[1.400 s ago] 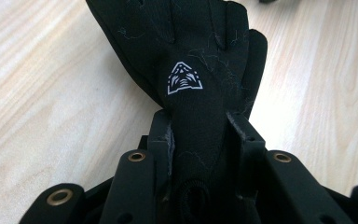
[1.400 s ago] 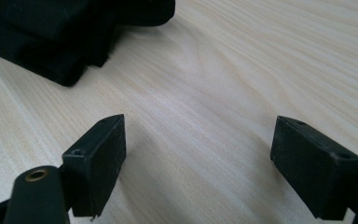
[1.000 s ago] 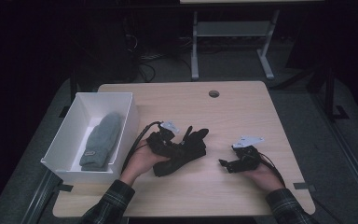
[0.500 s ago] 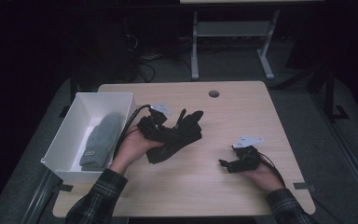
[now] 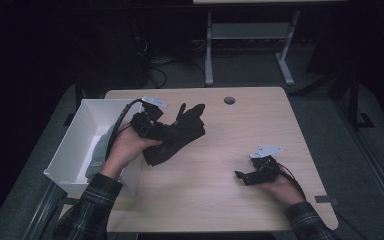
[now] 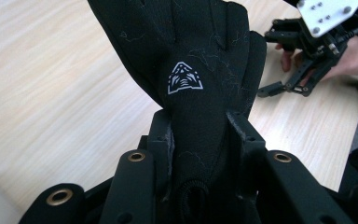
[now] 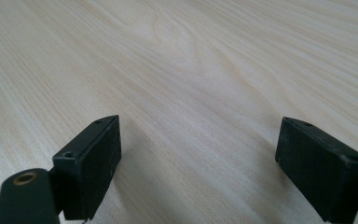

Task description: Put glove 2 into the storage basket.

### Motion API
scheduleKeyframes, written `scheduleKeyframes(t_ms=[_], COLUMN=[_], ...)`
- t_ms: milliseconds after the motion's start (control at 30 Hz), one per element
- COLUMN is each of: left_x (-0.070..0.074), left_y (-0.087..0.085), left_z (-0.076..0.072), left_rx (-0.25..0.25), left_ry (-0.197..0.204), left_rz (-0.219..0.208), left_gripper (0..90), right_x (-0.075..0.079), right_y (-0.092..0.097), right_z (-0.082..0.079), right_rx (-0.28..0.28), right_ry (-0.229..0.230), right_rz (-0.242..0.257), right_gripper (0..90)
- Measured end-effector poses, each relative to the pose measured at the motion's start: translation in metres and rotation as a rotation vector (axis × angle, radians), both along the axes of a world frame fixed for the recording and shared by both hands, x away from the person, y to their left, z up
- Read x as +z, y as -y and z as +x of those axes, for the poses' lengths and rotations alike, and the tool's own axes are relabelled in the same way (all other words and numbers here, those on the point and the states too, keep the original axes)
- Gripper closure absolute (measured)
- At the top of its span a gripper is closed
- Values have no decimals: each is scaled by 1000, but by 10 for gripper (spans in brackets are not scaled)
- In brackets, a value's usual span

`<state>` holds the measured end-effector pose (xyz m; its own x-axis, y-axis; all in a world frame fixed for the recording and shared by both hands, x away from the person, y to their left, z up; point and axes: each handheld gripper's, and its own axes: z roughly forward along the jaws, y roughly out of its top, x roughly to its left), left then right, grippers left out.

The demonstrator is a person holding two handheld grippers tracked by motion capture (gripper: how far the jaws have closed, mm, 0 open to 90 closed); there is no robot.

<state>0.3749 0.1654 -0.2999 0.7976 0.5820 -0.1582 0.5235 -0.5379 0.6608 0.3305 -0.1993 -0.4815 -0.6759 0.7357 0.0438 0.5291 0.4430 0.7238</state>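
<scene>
Black glove (image 6: 200, 70) sits clamped in my left gripper (image 6: 198, 140) above the table (image 5: 215, 190), not yet in the white bin (image 5: 75, 150) holding a grey one (image 5: 99, 150)

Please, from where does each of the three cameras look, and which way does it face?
High view: above the person's side, facing forward and down on the table; both forearms, left tongs holding the black glove, white bin.
Left gripper view: on the left tongs, facing along its jaws, shut on the glove.
Right gripper view: on the right tongs, open, low over bare wood.
Shared: high and left gripper views both show the glove and right tongs.
</scene>
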Motion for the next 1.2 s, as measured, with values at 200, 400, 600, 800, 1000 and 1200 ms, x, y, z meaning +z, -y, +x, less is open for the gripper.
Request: scheduleKeyframes(t_ms=[200,400,600,800,1000,1200], left_x=[14,28,33,32,24,8], left_y=[-27,-56,-85,-115,-143,-165], left_z=[1,-1,-4,-7,-9,-10], left_rx=[46,114,195,277,367,469], left_ry=[14,38,50,59,60,43], left_rz=[-2,-17,-28,-25,2,24], left_gripper=[663,663,663,663,663,662], right_x=[0,0,0,0,0,0], right_y=[0,0,0,0,0,0], right_z=[0,0,0,0,0,0], right_rx=[2,3,3,2,2,3], right_ry=[3,5,4,4,4,4], right_rz=[-2,-3,-4,-3,-3,-4], right_gripper=[142,142,143,143,143,143])
